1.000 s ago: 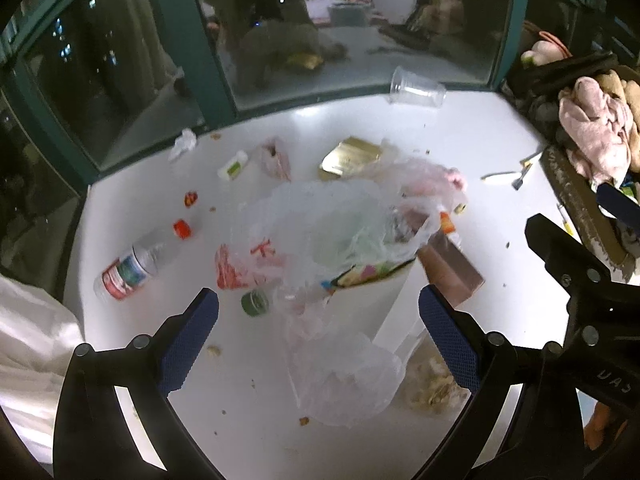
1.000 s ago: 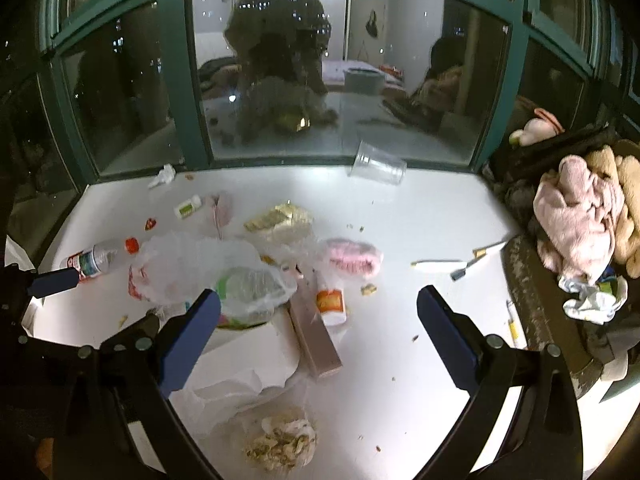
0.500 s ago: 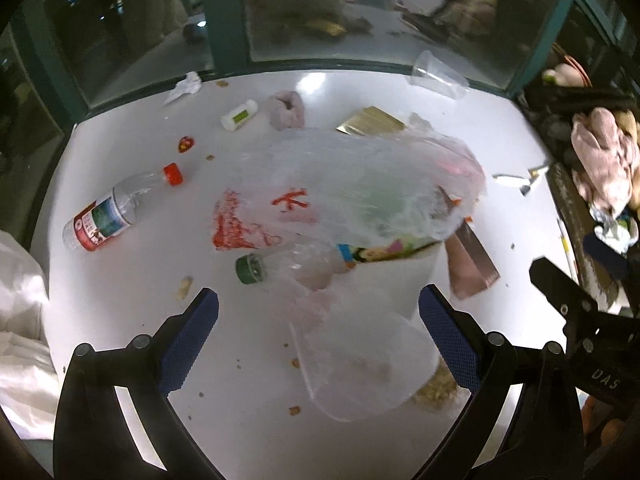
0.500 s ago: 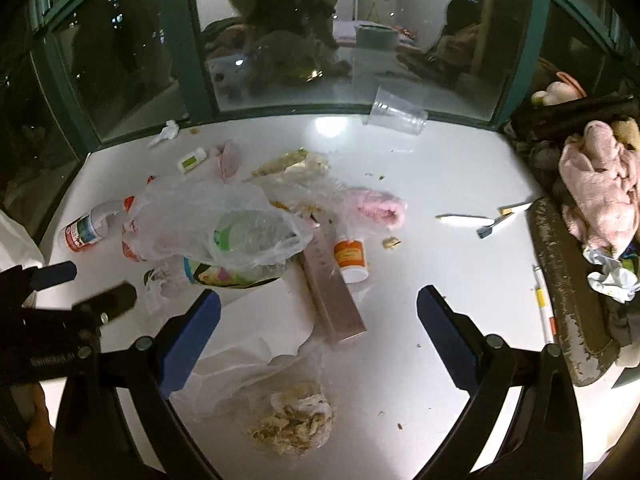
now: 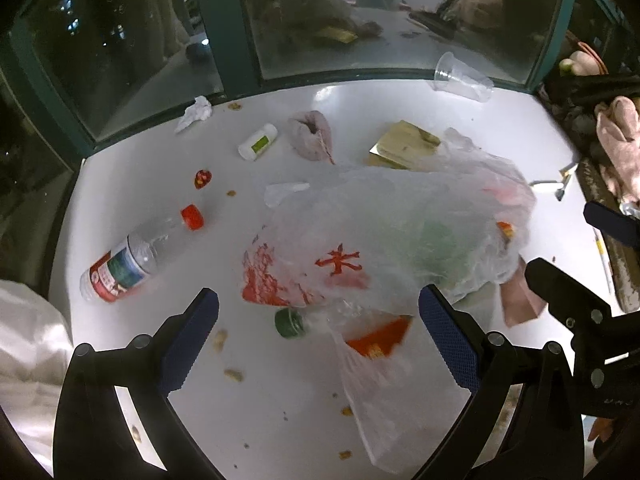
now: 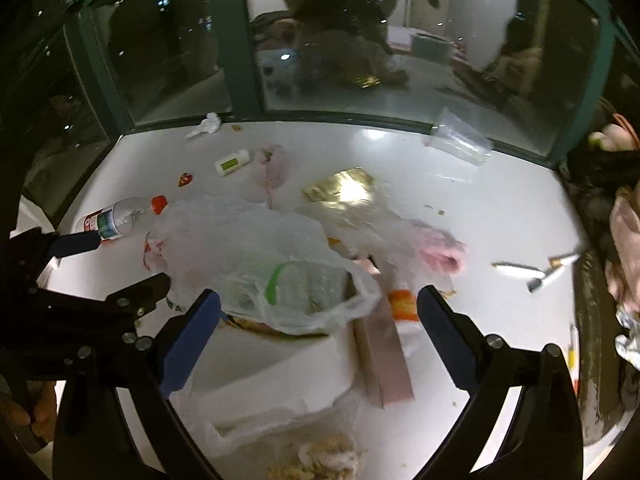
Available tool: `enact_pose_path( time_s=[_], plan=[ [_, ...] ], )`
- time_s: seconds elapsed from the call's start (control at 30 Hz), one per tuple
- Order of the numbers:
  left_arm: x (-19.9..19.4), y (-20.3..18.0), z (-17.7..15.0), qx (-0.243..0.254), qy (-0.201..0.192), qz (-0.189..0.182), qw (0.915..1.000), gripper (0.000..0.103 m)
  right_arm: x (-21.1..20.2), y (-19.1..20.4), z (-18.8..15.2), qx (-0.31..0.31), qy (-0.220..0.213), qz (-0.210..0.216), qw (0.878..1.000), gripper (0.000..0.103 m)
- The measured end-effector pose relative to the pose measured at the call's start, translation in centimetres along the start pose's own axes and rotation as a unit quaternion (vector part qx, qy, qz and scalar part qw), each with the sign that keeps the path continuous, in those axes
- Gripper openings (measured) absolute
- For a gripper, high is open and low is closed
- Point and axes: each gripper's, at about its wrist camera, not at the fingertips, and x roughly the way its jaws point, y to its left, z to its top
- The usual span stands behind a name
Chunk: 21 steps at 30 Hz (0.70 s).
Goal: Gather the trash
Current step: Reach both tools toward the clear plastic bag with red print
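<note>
Hovering above a white tabletop [image 5: 120,200], the left gripper [image 5: 319,330] is seen w/ blue pads spread wide, nothing pinched. Between the pads a green bottle cap [image 5: 289,322] is framed, just under a crumpled translucent plastic bag w/ red print [image 5: 384,240]. A clear plastic bottle w/ red cap & label [image 5: 132,260] is lying further left. The right gripper [image 6: 319,330] is likewise spread & empty, over the bag [image 6: 260,256], beside a pink rectangular carton [image 6: 384,360]. A clear plastic cup [image 6: 458,141] is tipped over near the window.
</note>
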Motion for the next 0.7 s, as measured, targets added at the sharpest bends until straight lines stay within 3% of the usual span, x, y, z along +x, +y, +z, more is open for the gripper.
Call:
enact_pose_path(
  time_s=[0.27,0.43,0.7],
  plan=[
    [2.1,2.3,1.5,-0.009,0.015,-0.023,0.9996,0.097,3.1,1.9,1.9,-0.043,0.009,0.061,0.997,0.096],
    [0.7,3.8,2.0,0.004,0.003,-0.044,0.999,0.097,2.9,3.1,3.4,-0.083,-0.002,0.113,0.99,0.096],
    [1.1,5.6,3.4,0.009,0.005,-0.056,0.9984,0.097,4.2,4.9,5.4,-0.143,-0.003,0.139,0.98,0.096]
  ],
)
